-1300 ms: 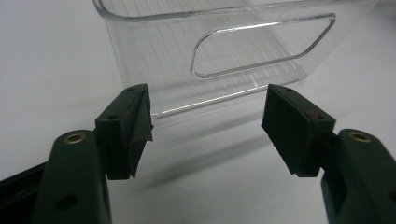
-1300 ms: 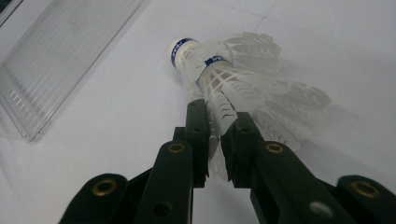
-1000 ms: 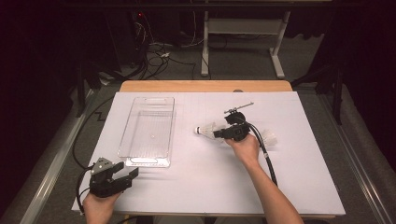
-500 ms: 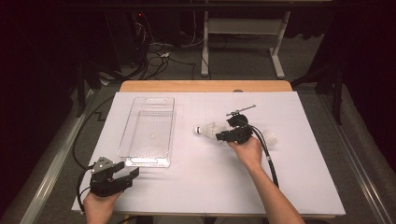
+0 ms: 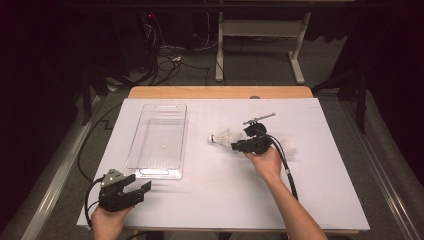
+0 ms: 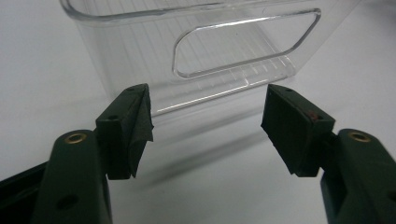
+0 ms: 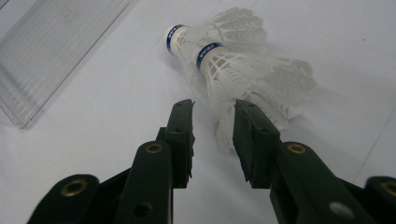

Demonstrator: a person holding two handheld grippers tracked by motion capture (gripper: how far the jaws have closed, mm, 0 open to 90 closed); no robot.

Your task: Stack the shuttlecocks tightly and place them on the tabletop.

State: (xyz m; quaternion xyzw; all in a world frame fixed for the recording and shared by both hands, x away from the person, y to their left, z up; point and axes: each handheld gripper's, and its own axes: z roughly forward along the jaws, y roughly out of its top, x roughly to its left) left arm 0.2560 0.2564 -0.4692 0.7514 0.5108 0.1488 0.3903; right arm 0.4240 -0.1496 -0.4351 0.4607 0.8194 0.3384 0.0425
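I am holding the right claw (image 5: 239, 145) low over the white table (image 5: 215, 200), right of centre, its black jaws pointing toward the shuttlecocks (image 7: 233, 60). In the right gripper view, two white shuttlecocks with blue-banded cork tips are lying stacked on their sides, one nested against the other, cork ends pointing away toward the clear plastic tray (image 5: 159, 140). The jaws have just been opening; they are standing partly spread, and the feather skirt of the nearer shuttlecock is reaching into the gap between the pads (image 7: 247, 135). I cannot tell for certain whether the pads are touching the feathers, but they are not pressing on them. In the high view, the shuttlecocks (image 5: 222, 137) are resting on the table just left of the right claw, well apart from the tray, and a further white shuttlecock (image 5: 289, 146) is lying to the right of the hand. A slim metal tool (image 5: 259, 118) is lying just beyond the claw. I am resting the left claw (image 5: 142, 189) near the front left edge of the table, jaws spread wide and gripping nothing, facing the near end wall of the tray (image 6: 196, 51) with its handle cut-out.
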